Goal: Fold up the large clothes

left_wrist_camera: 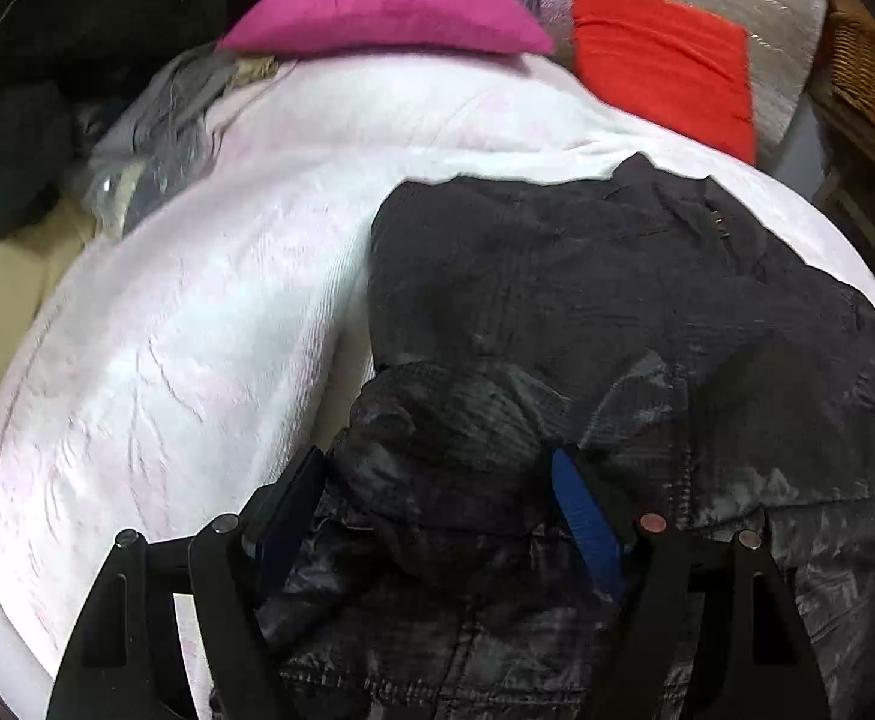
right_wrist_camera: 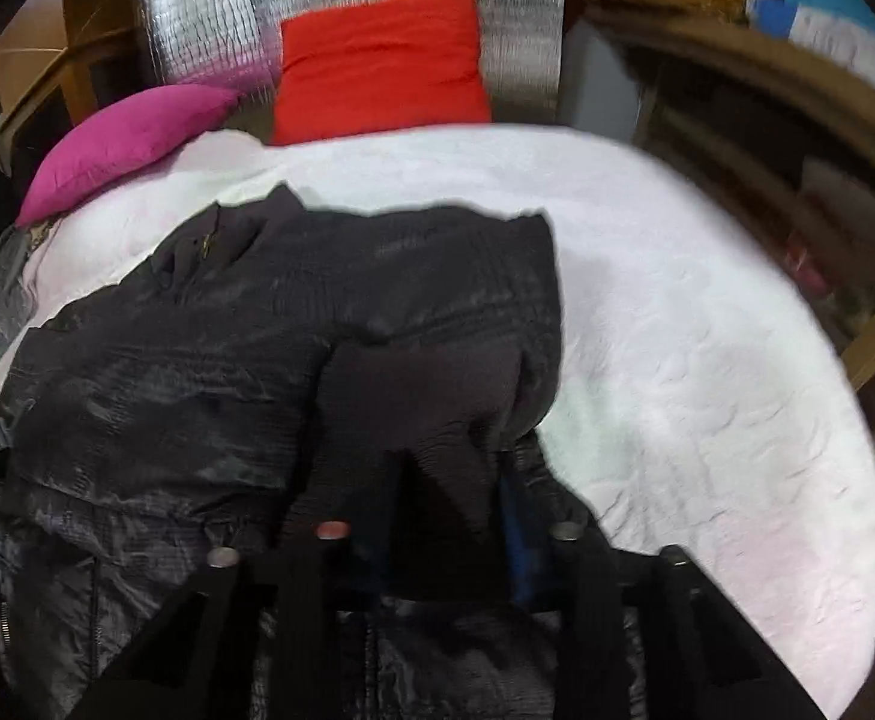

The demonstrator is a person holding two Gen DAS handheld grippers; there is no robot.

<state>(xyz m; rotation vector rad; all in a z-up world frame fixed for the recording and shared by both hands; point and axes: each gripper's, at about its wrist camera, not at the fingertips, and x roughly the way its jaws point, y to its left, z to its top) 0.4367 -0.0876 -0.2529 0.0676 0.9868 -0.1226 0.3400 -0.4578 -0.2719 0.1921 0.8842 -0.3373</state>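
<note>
**Jacket fold in progress: both edges raised**

A dark quilted shiny jacket [left_wrist_camera: 557, 276] is spread on the white textured bedspread [left_wrist_camera: 167, 330], near the viewer. The left gripper [left_wrist_camera: 437, 480] is seen wide apart, with a bunched fold between its blue pads [left_wrist_camera: 581, 510]; a firm hold cannot be confirmed. The right gripper [right_wrist_camera: 431, 516] is draped by fabric; its state cannot be told. Both edges should be carried level toward the far hem.

Two close wrist views, shared bed [left_wrist_camera: 197, 312]
</note>
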